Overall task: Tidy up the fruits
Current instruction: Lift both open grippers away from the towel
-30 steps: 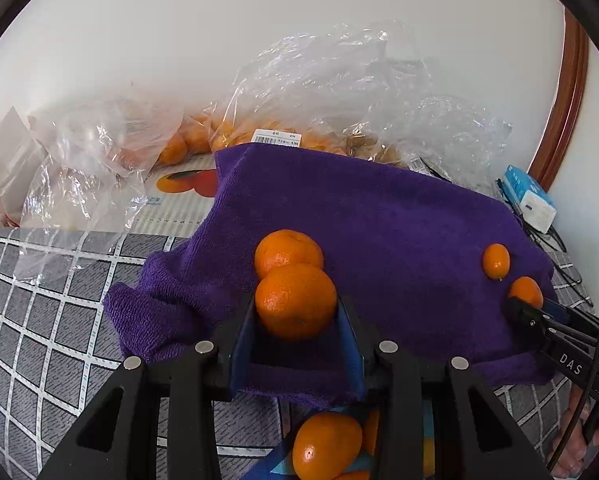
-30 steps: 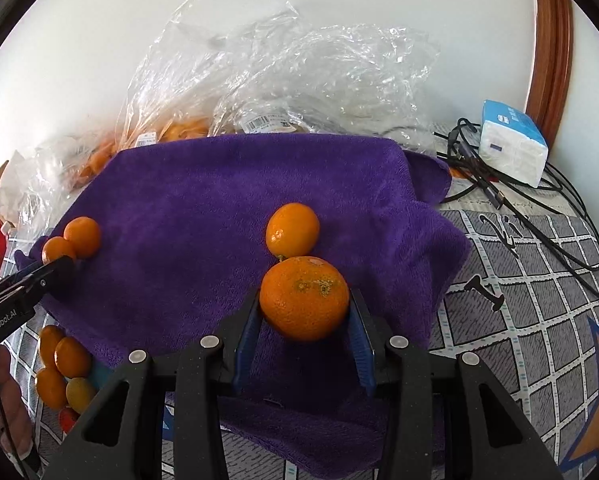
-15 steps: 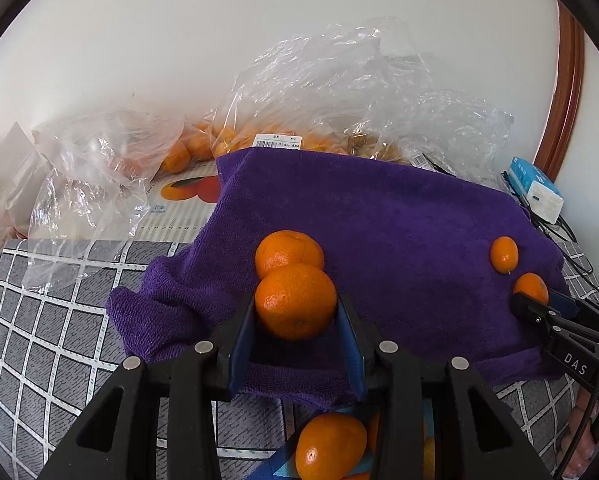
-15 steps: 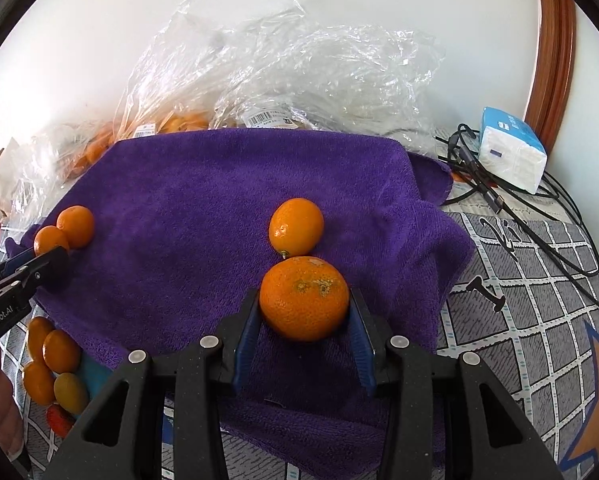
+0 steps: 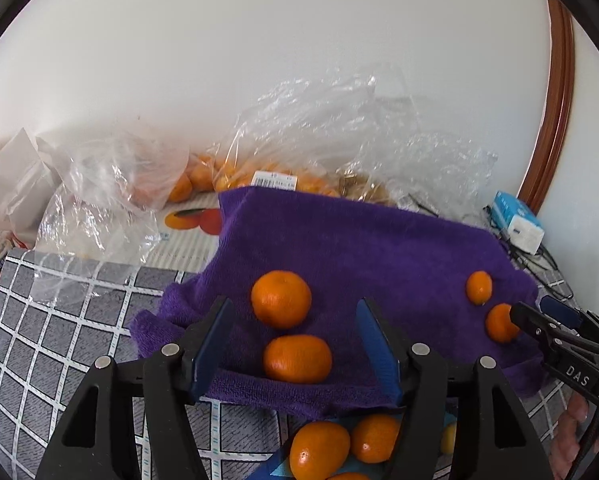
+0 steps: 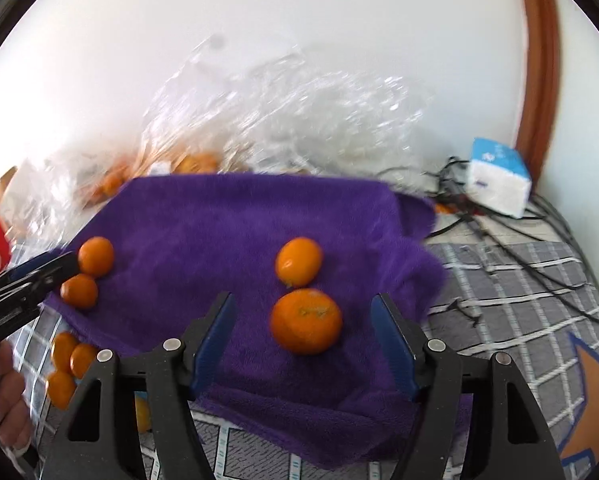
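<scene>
The round orange mandarin (image 5: pixel 297 359) lies near the purple terry towel's (image 5: pixel 379 248) front edge, released between the just-opened left gripper's (image 5: pixel 295 354) jaws; the right gripper (image 6: pixel 303 344), likewise just opened, stands clear of its own fruit.

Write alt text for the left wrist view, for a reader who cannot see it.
The left gripper, jaws just opened, frames a mandarin lying free on a purple towel, a second mandarin just beyond it. Two smaller oranges sit at the towel's right edge by the right gripper; clear plastic bags of fruit line the wall.

Orange tangerines (image 5: pixel 297 359), purple towel (image 5: pixel 379 248) (grey grid tablecloth (image 5: pixel 51 320))
</scene>
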